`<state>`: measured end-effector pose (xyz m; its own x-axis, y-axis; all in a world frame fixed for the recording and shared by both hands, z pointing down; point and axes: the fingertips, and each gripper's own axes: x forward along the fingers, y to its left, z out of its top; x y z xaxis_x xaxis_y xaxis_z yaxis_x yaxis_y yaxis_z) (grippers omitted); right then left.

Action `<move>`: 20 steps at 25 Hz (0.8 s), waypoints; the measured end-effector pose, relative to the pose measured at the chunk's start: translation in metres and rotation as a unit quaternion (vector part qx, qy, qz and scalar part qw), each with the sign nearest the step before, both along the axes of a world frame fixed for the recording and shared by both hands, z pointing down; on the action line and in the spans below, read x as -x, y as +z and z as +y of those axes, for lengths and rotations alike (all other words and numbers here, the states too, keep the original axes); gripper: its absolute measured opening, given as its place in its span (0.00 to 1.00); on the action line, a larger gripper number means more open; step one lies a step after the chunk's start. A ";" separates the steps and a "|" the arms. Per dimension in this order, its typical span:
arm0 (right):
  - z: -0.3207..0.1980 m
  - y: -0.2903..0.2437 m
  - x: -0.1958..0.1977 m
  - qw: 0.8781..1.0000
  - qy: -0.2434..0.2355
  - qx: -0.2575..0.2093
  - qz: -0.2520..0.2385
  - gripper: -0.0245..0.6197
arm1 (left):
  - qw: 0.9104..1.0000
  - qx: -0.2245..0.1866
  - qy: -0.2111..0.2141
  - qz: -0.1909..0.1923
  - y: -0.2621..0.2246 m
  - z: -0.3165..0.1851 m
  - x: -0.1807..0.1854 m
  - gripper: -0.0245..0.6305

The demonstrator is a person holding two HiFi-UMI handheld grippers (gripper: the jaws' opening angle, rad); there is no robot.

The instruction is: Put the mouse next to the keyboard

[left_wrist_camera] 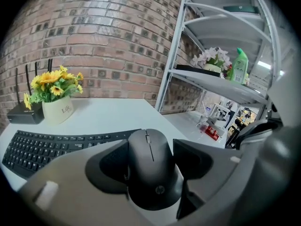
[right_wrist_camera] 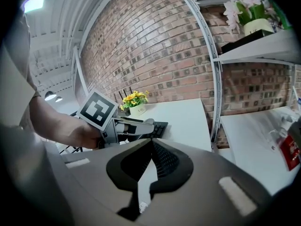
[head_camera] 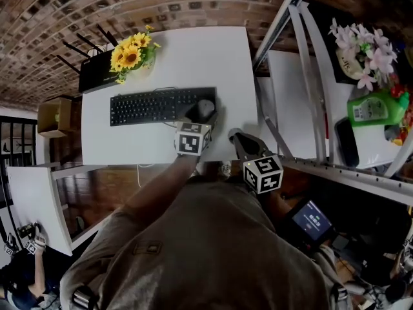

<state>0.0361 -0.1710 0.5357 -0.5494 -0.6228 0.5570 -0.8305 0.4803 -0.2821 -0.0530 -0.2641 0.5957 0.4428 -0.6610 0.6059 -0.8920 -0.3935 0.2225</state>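
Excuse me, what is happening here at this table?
A person works with two hand-held grippers. The left gripper is closed on the black mouse, by the right end of the keyboard on the white table. The right gripper is shut and empty, near the table's near edge.

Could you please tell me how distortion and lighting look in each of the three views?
Head view: fisheye bends the table edges and the shelf rails; light is even. Left gripper view: black round border, brick wall bowed, mouse sharp. Right gripper view: same border, glare from a ceiling light at top left.
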 end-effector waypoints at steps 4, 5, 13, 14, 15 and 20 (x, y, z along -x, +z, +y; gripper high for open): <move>0.009 0.004 -0.010 1.000 0.007 0.003 0.002 0.05 | 1.000 0.013 0.017 0.005 0.005 0.015 -0.020 0.49; 0.011 0.004 -0.012 1.000 0.008 0.005 0.003 0.05 | 1.000 0.017 0.021 0.009 0.006 0.018 -0.026 0.49; 0.024 0.005 -0.032 1.000 0.020 0.015 0.008 0.05 | 0.998 0.031 0.028 0.038 0.009 0.012 -0.078 0.49; 0.027 0.007 -0.036 1.000 0.020 0.020 0.010 0.05 | 0.998 0.032 0.028 0.041 0.010 0.009 -0.084 0.49; 0.028 0.009 -0.040 0.999 0.022 0.023 0.012 0.05 | 0.998 0.034 0.028 0.044 0.010 0.007 -0.090 0.49; 0.027 0.011 -0.053 0.999 0.035 0.025 0.016 0.05 | 0.997 0.047 0.021 0.049 0.018 -0.003 -0.107 0.49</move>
<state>0.0894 -0.1443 0.5466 -0.4869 -0.6292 0.6058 -0.8704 0.4074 -0.2765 0.0541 -0.2673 0.6142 0.5292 -0.5822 0.6172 -0.8471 -0.4041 0.3451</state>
